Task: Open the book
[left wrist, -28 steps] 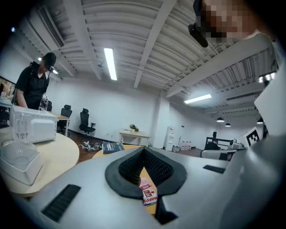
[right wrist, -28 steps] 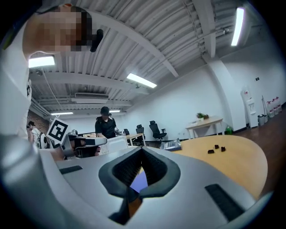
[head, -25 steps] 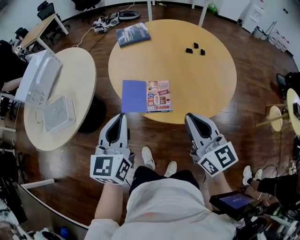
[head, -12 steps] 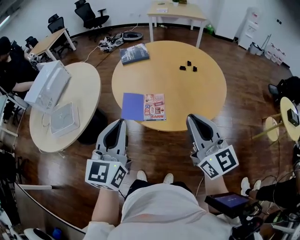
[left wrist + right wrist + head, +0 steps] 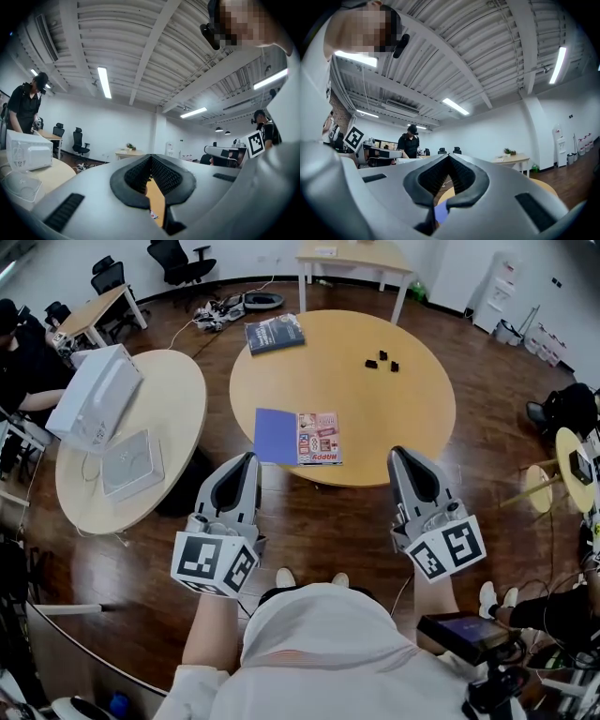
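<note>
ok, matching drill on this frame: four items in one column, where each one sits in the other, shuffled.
Items
1. open book
2. dark closed book
3. small black pieces
4. white box

Places
A. side table, at the left
B. round table, far edge, left part
C. round table, near edge
D. round table, past centre, to the right

Pairs: 1-C, 2-B, 3-D, 4-A

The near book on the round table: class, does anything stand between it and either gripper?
Nothing visible does. The thin blue and colourful book lies near the round wooden table's front edge; the left gripper and right gripper hang short of it, only floor and tabletop between.
</note>
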Tool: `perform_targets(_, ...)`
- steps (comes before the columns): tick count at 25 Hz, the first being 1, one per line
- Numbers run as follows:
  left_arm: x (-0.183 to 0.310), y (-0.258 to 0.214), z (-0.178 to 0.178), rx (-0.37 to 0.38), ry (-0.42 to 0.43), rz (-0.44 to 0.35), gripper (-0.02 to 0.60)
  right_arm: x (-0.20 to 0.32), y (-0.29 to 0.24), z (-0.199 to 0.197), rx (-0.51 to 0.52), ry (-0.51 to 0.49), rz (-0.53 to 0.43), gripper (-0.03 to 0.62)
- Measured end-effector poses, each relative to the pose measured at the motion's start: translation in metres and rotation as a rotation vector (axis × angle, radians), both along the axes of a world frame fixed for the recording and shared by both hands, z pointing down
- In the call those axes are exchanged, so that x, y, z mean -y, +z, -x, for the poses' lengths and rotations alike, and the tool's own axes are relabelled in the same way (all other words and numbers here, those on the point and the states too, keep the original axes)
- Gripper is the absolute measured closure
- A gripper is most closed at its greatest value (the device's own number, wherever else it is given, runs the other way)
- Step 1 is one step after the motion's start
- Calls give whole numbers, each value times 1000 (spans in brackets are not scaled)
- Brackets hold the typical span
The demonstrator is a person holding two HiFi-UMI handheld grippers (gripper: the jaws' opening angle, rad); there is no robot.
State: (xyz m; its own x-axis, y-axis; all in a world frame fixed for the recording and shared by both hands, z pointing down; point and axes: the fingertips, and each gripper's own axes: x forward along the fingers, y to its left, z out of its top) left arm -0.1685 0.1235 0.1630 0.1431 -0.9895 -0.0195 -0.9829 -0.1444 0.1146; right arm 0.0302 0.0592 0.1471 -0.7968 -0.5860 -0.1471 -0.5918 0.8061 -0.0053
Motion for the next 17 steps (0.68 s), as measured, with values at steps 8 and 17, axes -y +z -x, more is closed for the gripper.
perform_targets(8, 4, -1, 2, 1, 32, -10, 571, -3, 2, 1, -17, 29, -1, 591)
perform_targets(17, 4, 4, 6, -11, 36, -1, 571, -1, 4, 5, -55, 47, -23, 591)
